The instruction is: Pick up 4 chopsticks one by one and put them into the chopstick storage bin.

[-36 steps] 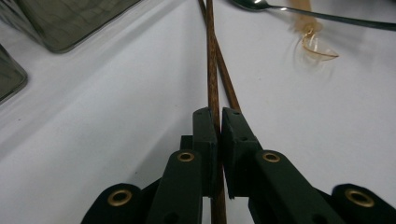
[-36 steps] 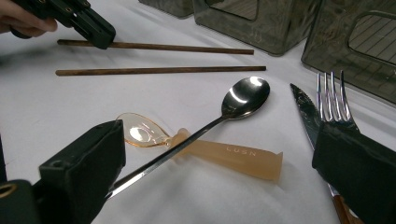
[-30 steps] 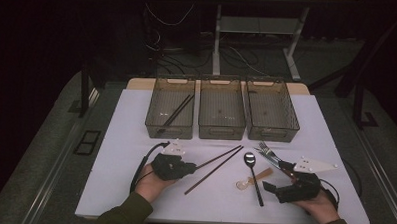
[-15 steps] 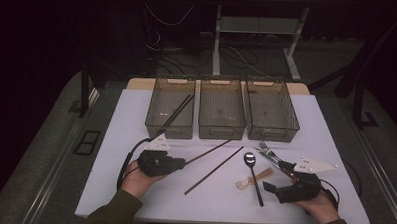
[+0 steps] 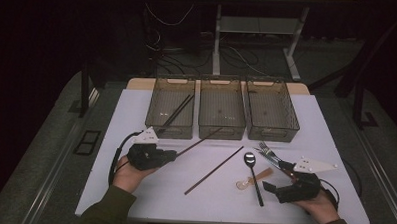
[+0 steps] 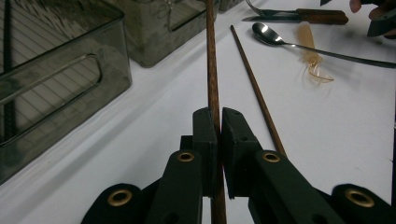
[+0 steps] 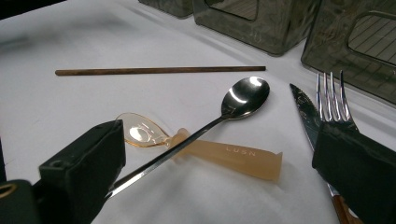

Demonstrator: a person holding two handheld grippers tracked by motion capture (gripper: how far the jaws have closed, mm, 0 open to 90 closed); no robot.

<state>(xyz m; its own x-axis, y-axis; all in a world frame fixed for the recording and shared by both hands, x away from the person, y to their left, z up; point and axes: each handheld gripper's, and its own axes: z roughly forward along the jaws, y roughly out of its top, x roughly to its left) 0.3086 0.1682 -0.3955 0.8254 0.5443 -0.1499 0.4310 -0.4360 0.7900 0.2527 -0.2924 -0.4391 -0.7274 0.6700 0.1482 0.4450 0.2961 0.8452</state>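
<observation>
Left gripper: the left gripper [image 5: 172, 153] has its jaws clamped on a brown chopstick [image 6: 212, 84], which runs up between the pads in the left gripper view.
Held chopstick: thin, straight, dark reddish-brown wood with a faint grain; in the high view it slants from the gripper up and to the right, its far tip near the front wall of the middle bin [image 5: 221, 129].
Nearest neighbour: a second chopstick [image 5: 214, 170] of the same look lies flat on the white table [image 5: 133, 190], just to the right of the held one and apart from it.
Bins: three smoky see-through bins stand in a row at the back; the left bin [image 5: 156, 119] holds a pair of dark chopsticks [image 5: 177, 112] leaning across it, and the right bin [image 5: 286, 130] stands beyond the cutlery.
In the way: the left bin's front corner lies close beside the held stick's line; the stick itself is clear of it.
Cutlery: a steel spoon [image 5: 253, 175] lies over a clear amber plastic spoon [image 5: 251, 180]; a fork [image 7: 332, 100] and a knife [image 7: 303, 109] with a wooden handle lie side by side to their right.
Right gripper: the right gripper [image 7: 219, 163] rests low on the table with its jaws wide apart, the steel spoon's handle and the amber spoon between them, neither pad touching them as far as I can tell.
</observation>
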